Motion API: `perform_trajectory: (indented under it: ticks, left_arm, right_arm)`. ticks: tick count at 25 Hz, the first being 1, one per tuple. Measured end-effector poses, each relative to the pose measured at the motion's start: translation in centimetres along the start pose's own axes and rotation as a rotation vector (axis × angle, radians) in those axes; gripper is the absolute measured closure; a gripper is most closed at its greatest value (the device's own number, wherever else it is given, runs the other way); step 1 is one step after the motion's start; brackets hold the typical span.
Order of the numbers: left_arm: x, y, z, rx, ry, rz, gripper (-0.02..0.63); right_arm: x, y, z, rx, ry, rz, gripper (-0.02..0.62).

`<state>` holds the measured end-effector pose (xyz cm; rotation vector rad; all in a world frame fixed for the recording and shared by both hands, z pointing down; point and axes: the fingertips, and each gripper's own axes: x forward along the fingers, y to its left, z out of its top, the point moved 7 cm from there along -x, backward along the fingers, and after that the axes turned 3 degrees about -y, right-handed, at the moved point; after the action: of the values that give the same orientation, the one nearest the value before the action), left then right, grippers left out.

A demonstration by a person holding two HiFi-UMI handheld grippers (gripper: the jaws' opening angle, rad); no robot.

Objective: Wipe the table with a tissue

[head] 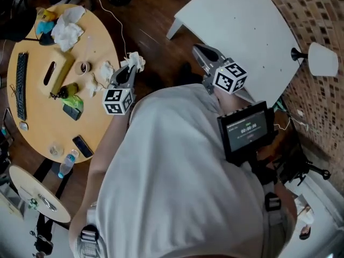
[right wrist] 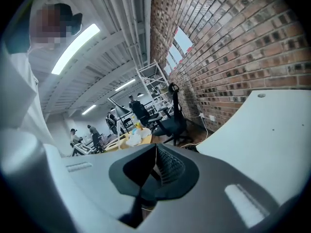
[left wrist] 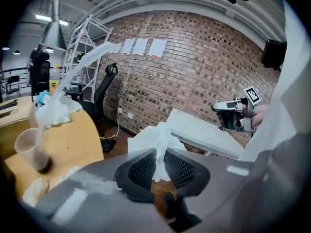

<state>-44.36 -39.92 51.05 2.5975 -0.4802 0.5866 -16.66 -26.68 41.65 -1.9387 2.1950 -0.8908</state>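
My left gripper (head: 133, 69) (left wrist: 160, 157) is shut on a white tissue (head: 136, 61) (left wrist: 156, 140), held in the air just off the right edge of the round wooden table (head: 102, 47). The tissue bunches up above the jaws. My right gripper (head: 201, 54) (right wrist: 155, 161) is shut with nothing in it, its jaws pressed together, and hovers at the near edge of the white table (head: 242, 31) (right wrist: 272, 140). In the left gripper view the right gripper (left wrist: 233, 114) shows beside that white table (left wrist: 199, 132).
The wooden table carries crumpled tissues (head: 67, 28), a keyboard (head: 21, 85), a green bottle (head: 67, 91), phones (head: 81, 145) and a plastic cup (left wrist: 30, 147). A water bottle (head: 66, 164) and stool (head: 37, 195) stand below. Brick wall (left wrist: 194, 67) is behind; cables (head: 115, 20) cross the floor.
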Motion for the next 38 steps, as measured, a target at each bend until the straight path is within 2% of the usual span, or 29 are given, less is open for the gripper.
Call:
perform_trajectory:
  ticks: [7, 13, 21, 28, 38]
  left_arm:
    - [5.8, -4.3, 3.4, 0.093, 0.034, -0.144, 0.546]
    - [10.6, -8.1, 5.3, 0.129, 0.06, -0.217, 0.548]
    - [17.2, -13.7, 7.6, 0.181, 0.105, -0.278, 0.549]
    - [23.1, -18.9, 8.9, 0.153, 0.154, -0.379, 0.551]
    - [28.8, -23.3, 11.3, 0.269, 0.232, -0.385, 0.549]
  right_arm:
    - [-4.9, -4.4, 0.1, 0.061, -0.089, -0.098, 0.586]
    - [-8.5, -8.8, 1.1, 0.083, -0.144, -0.143, 0.586]
    - [-13.8, -14.7, 3.1, 0.094, -0.206, -0.198, 0.586]
    - [-19.0, -19.6, 3.0, 0.142, -0.266, -0.258, 0.586]
    - [-22.8, -24.2, 3.3, 0.195, -0.332, -0.296, 0.586]
